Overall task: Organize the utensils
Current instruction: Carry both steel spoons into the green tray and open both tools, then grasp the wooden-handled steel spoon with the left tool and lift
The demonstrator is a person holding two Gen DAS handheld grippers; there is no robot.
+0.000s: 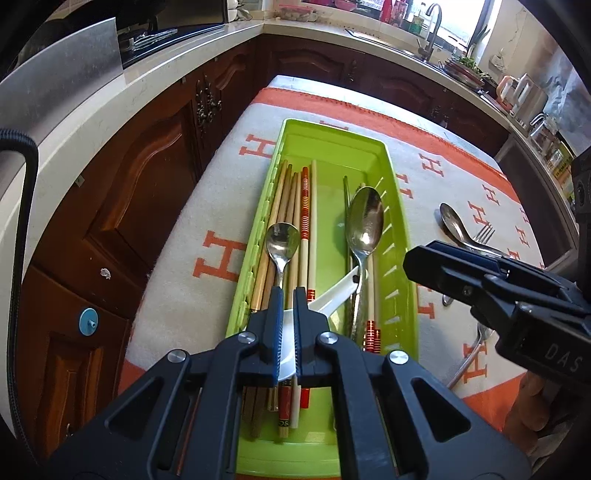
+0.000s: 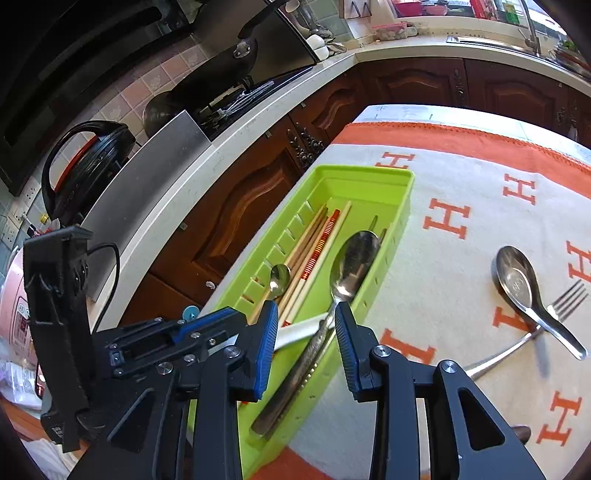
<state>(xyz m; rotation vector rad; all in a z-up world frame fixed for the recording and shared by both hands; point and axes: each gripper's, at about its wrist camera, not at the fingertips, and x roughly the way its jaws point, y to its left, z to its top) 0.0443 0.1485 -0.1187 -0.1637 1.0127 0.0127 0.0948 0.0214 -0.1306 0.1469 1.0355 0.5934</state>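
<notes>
Left gripper [image 1: 287,295]: jaws clamped on the white spoon [image 1: 332,293] over the green tray [image 1: 400,236]. Right gripper [image 2: 306,314]: jaws partly open, straddling the large metal spoon [image 2: 352,266], not gripping.

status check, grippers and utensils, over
Left gripper shut, over white spoon. Right gripper open over big spoon in tray. Spoon, fork on cloth.

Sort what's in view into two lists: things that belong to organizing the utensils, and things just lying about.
Job: green tray, chopsticks, big spoon, small spoon, white spoon, loose spoon, fork.

Lying about: wok, kettle, faucet.
</notes>
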